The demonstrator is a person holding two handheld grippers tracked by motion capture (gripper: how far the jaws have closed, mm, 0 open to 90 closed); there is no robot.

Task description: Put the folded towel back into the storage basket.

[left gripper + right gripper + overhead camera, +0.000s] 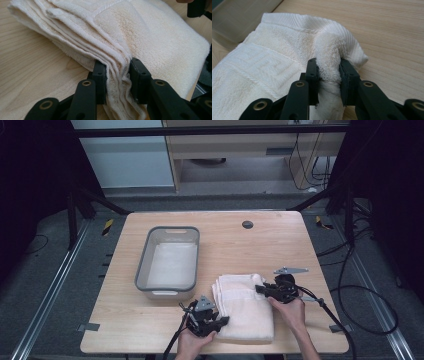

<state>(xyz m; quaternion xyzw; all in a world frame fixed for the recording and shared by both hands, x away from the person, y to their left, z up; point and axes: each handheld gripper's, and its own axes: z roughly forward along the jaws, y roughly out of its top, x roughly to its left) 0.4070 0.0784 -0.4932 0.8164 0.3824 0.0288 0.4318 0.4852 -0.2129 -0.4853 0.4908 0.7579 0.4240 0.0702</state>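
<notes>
Towel (150, 37) cut off by the left gripper view's top edge. Forearms cropped at the high view's near edge.

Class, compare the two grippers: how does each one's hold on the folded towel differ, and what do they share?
The left gripper pinches the towel at its near left edge, on stacked layered edges; the right gripper pinches its far right corner, on a bunched fold. The left gripper sits nearer the person, the right farther away. Both are shut on the same towel.

wooden table (280, 245) with towel (245, 307), grey tub (169, 262)
</notes>
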